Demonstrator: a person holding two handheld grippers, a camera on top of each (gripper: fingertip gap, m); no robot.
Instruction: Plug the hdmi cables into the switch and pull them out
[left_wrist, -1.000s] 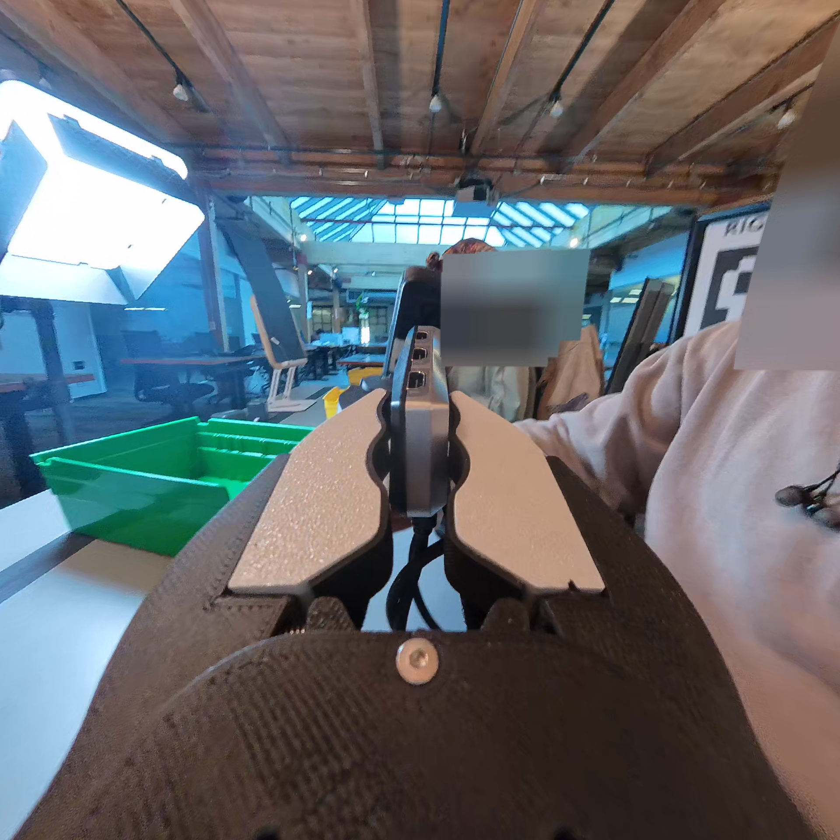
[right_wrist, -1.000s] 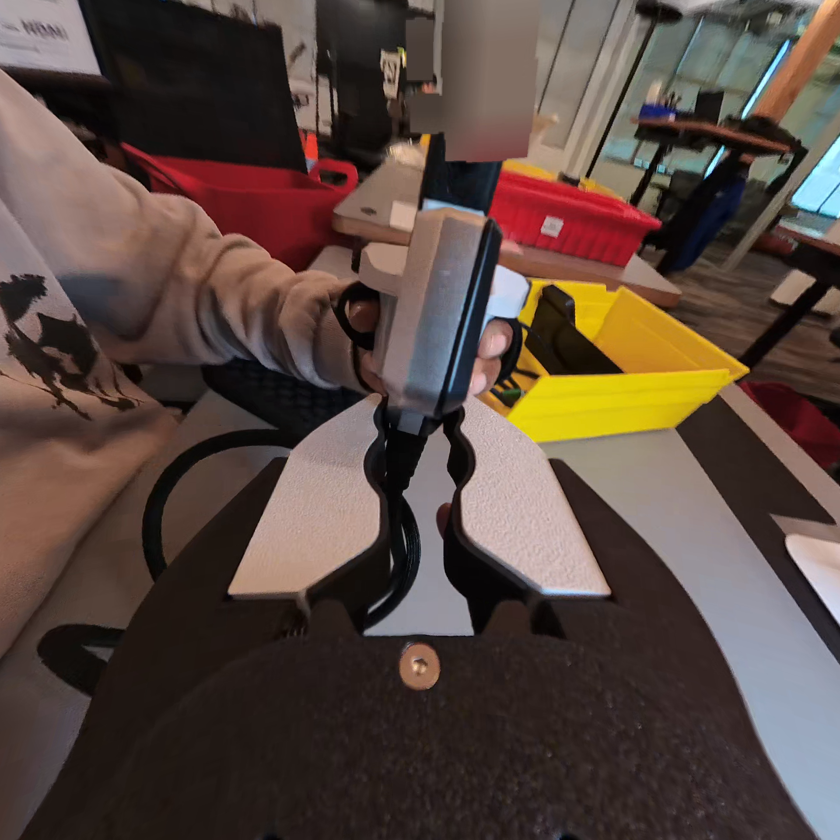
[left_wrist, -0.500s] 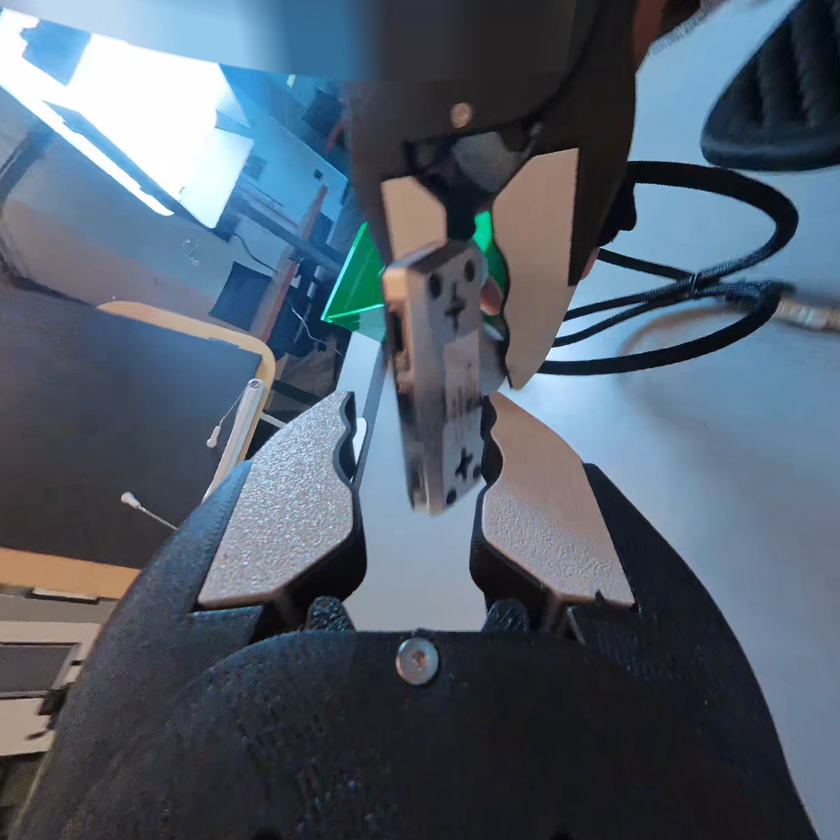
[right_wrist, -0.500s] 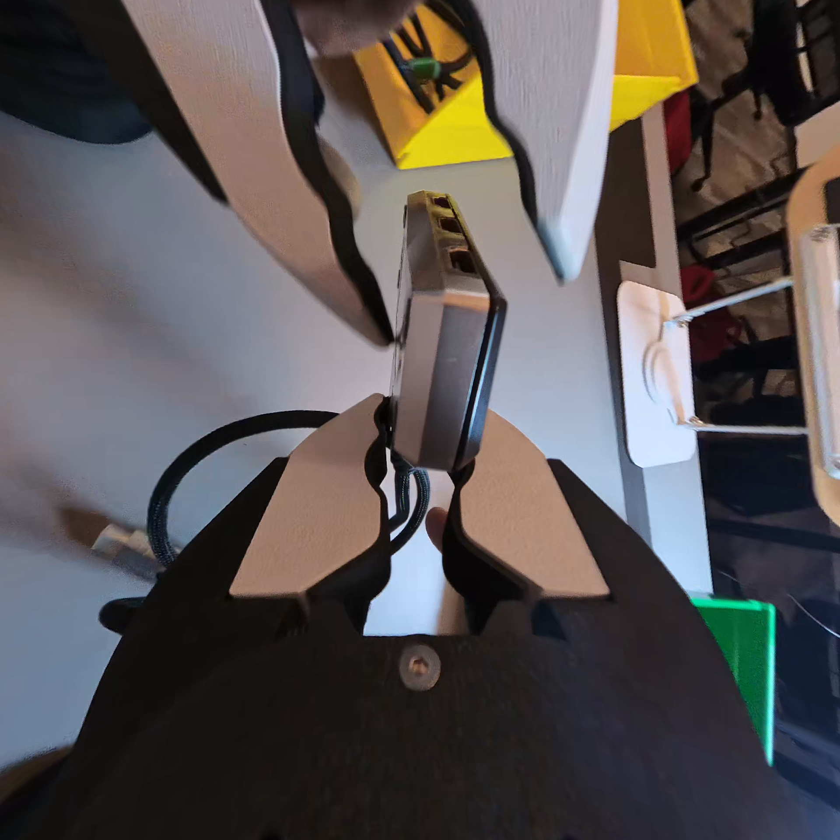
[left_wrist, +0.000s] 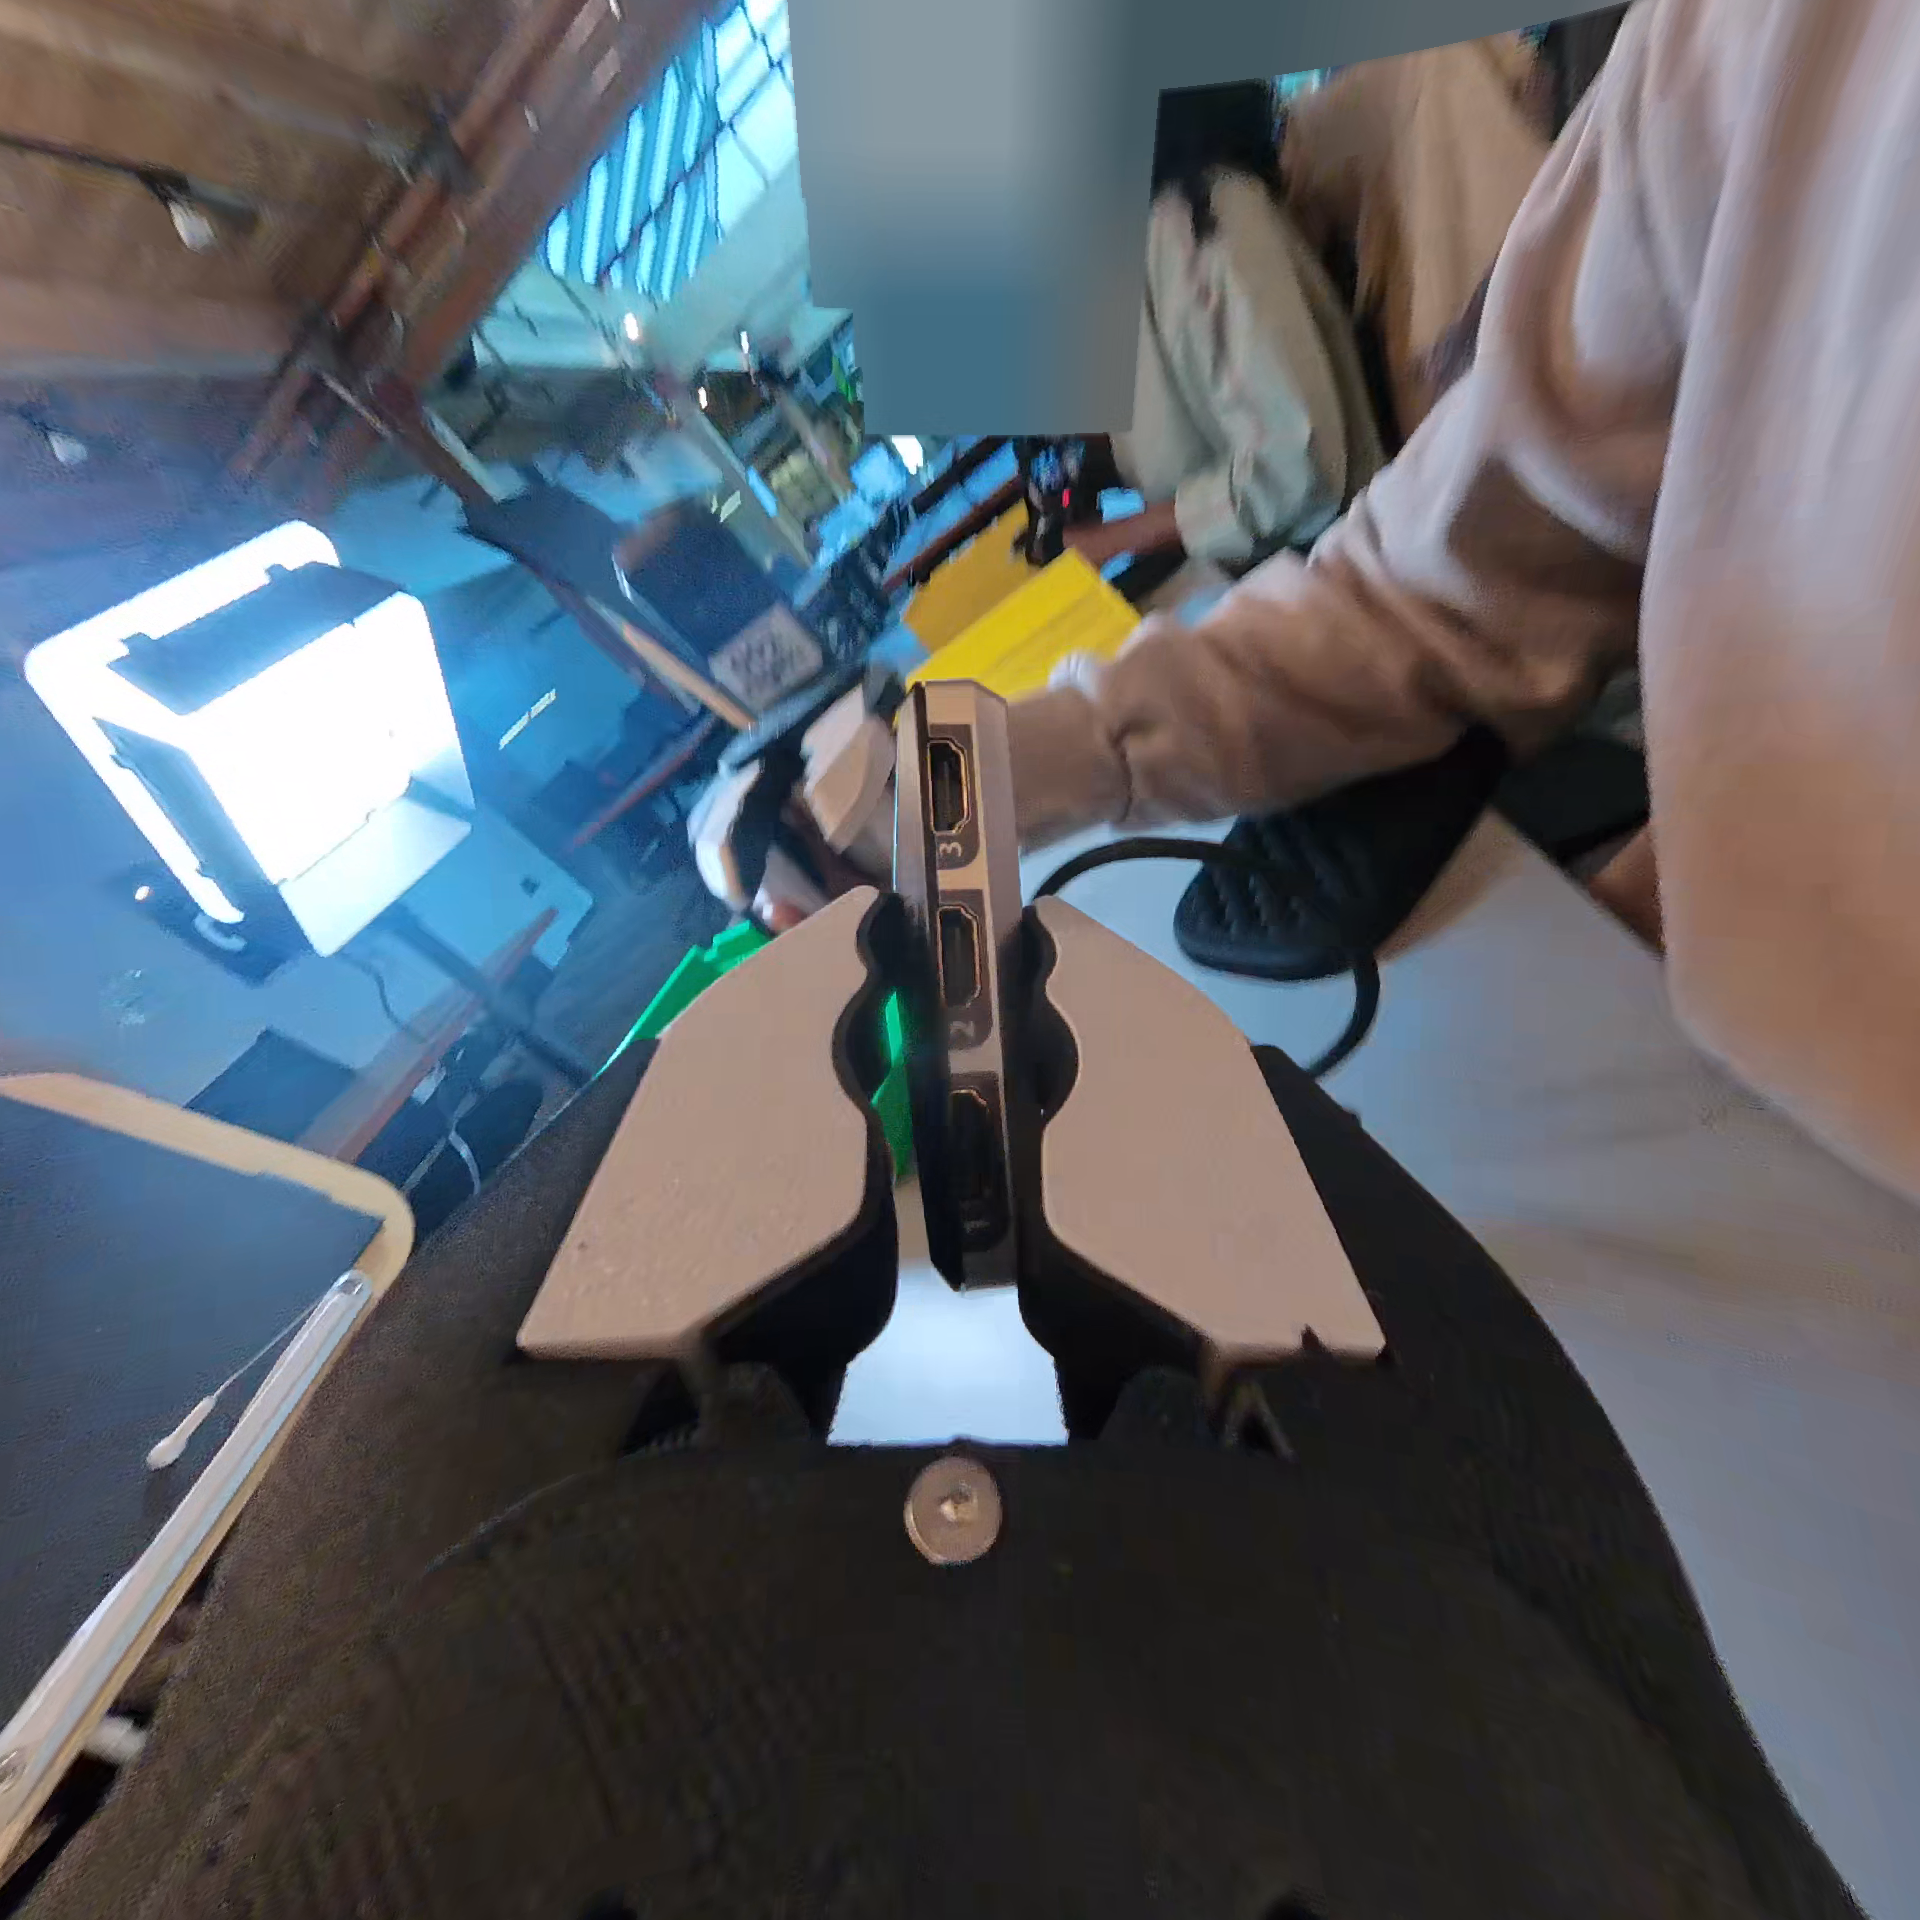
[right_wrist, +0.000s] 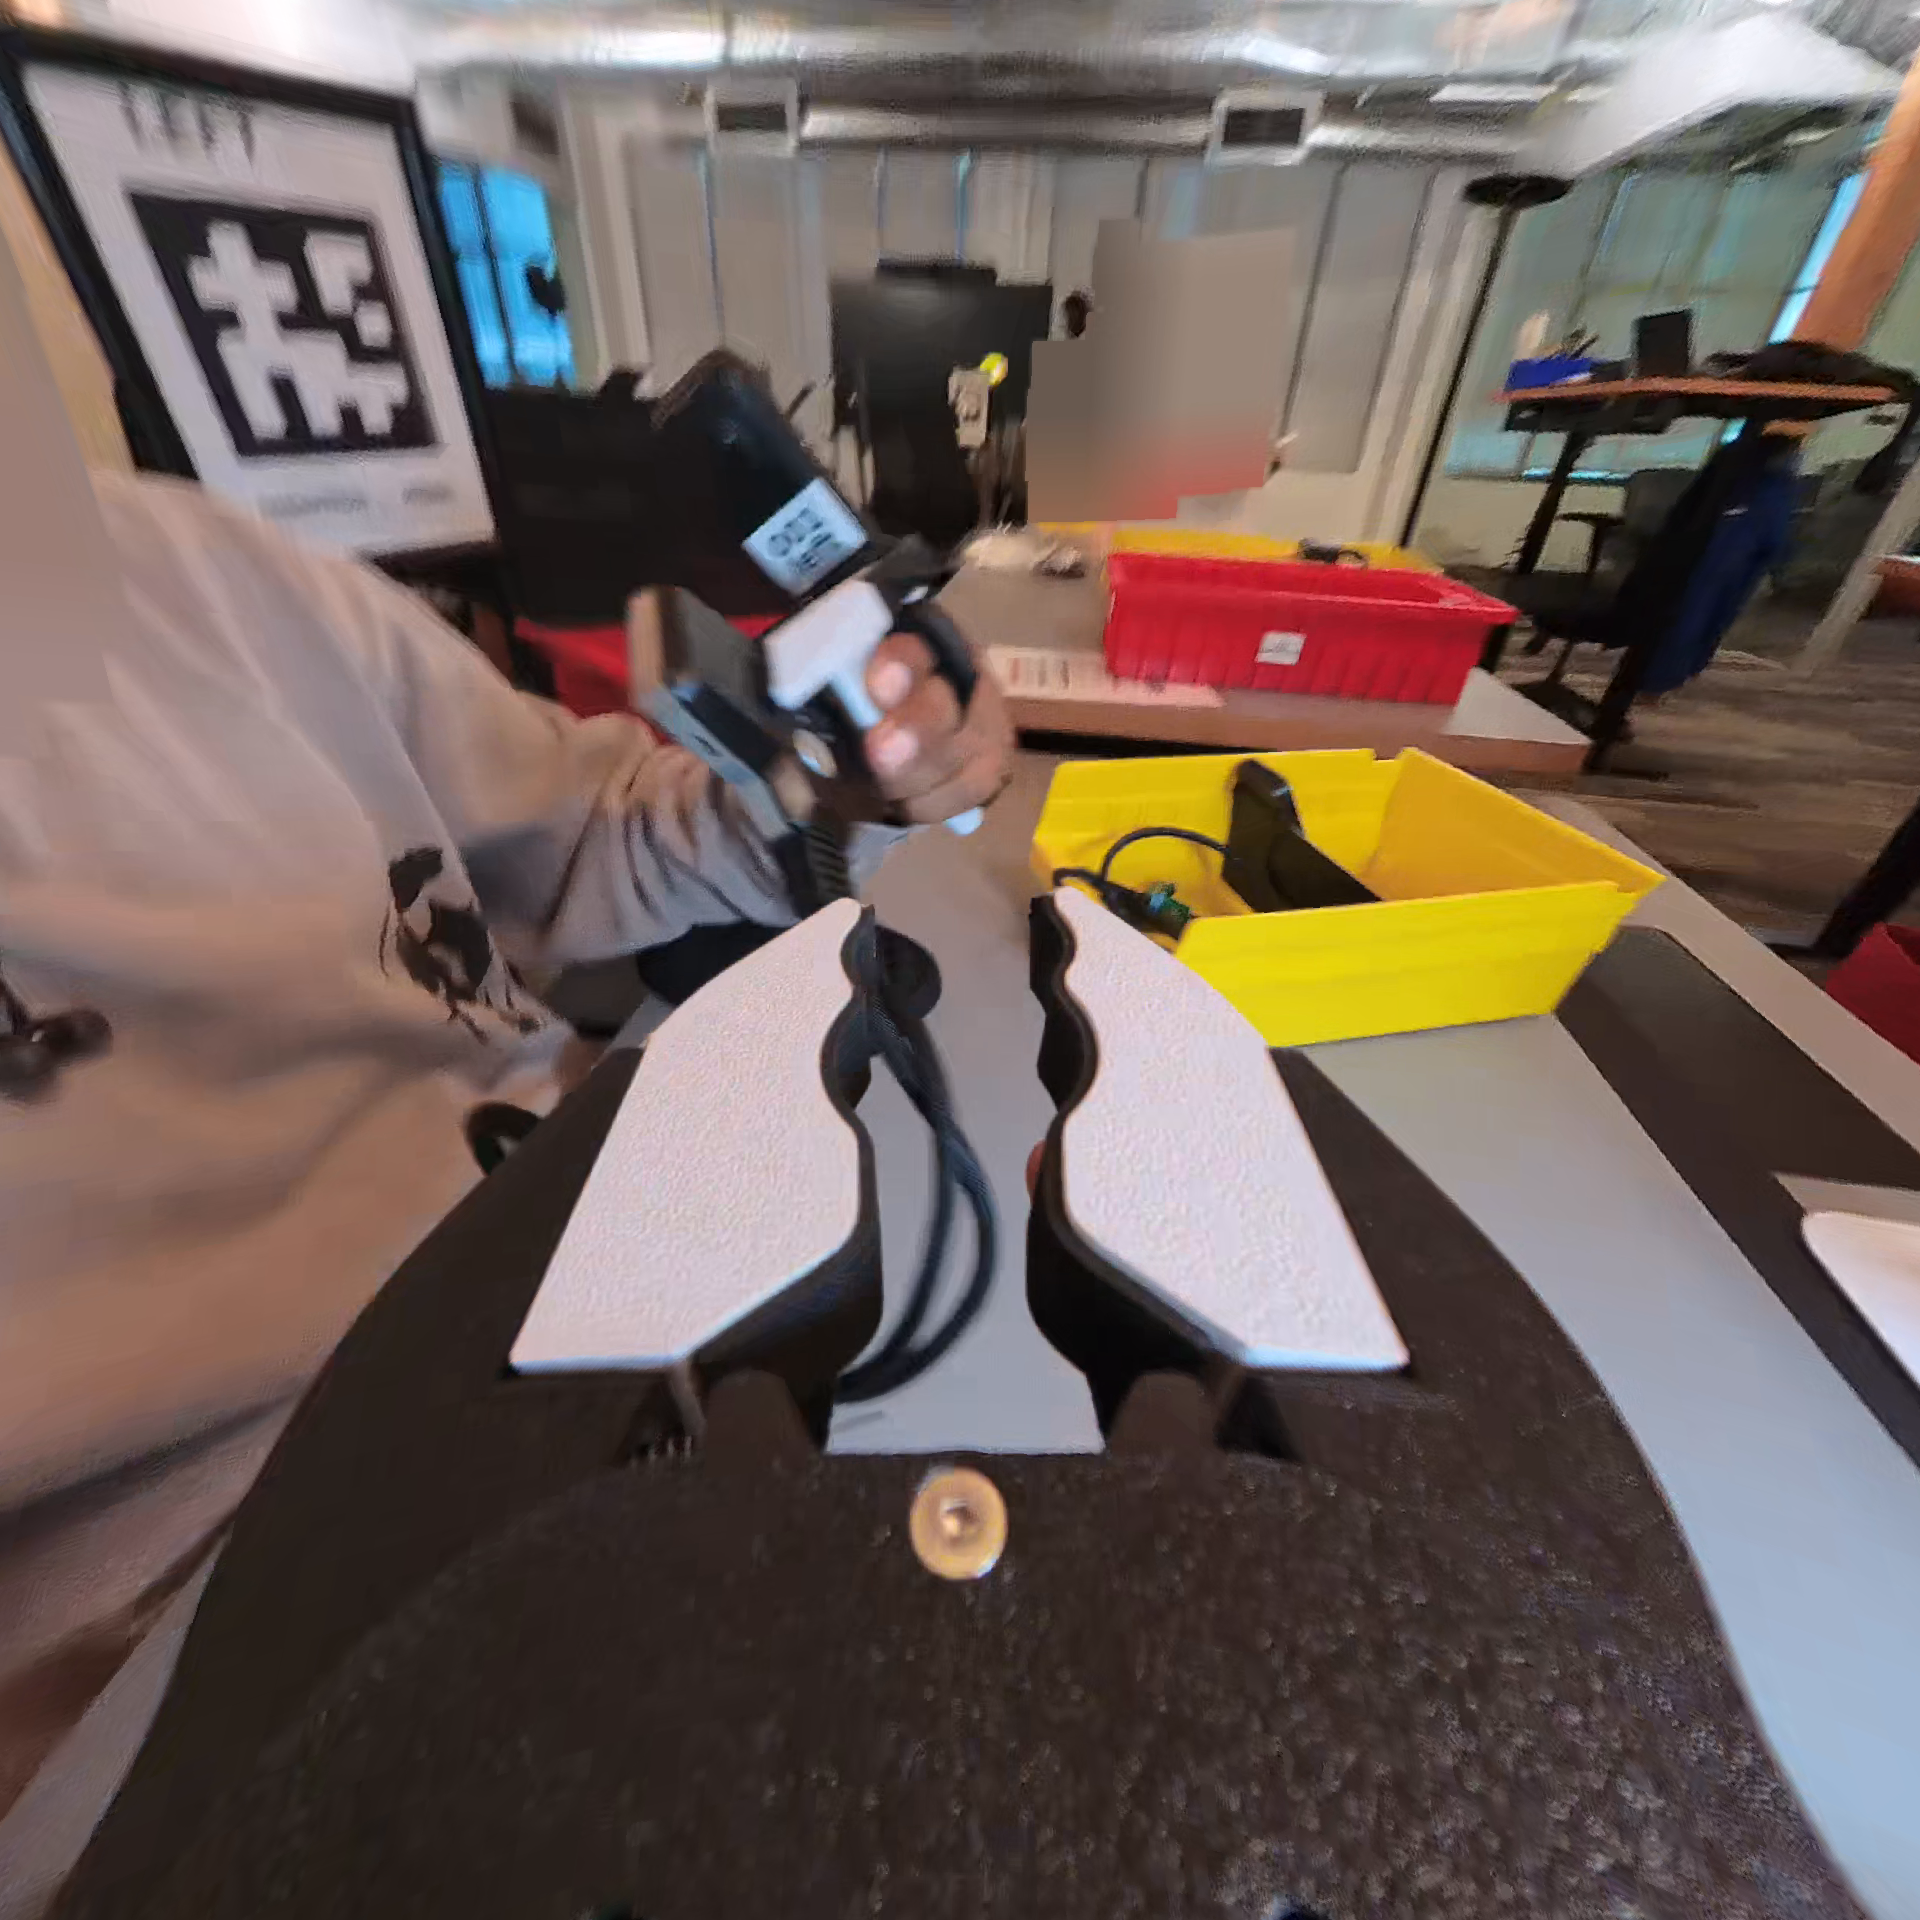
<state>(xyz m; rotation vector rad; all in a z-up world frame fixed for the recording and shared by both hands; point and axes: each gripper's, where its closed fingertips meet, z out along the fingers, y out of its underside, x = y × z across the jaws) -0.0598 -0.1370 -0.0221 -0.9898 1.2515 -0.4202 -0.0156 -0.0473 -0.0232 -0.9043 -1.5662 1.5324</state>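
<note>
In the left wrist view my left gripper (left_wrist: 956, 914) is shut on the grey HDMI switch (left_wrist: 961, 790). The switch stands on edge between the pads, and its three ports face me with nothing in them. My right gripper (right_wrist: 951, 914) is open. A black HDMI cable (right_wrist: 940, 1132) runs along its left pad, and the right pad stands clear of it. The right wrist view shows the left gripper (right_wrist: 790, 665) blurred, in a hand at upper left. A loop of the cable (left_wrist: 1340, 935) lies on the grey table (right_wrist: 1558, 1195).
A yellow bin (right_wrist: 1403, 956) with a black part and a wire stands just right of my right gripper. A red bin (right_wrist: 1288, 634) sits on a farther table. A green bin (left_wrist: 717, 977) lies behind the switch. A person's sleeve (left_wrist: 1351, 644) and a black ribbed object (left_wrist: 1330, 883) are at the right. My right fingertips sit around 11 cm from my left ones.
Half a second ago my right gripper held the switch and my left was open around it. Now my left has shut on the switch, and my right has let go and drawn back.
</note>
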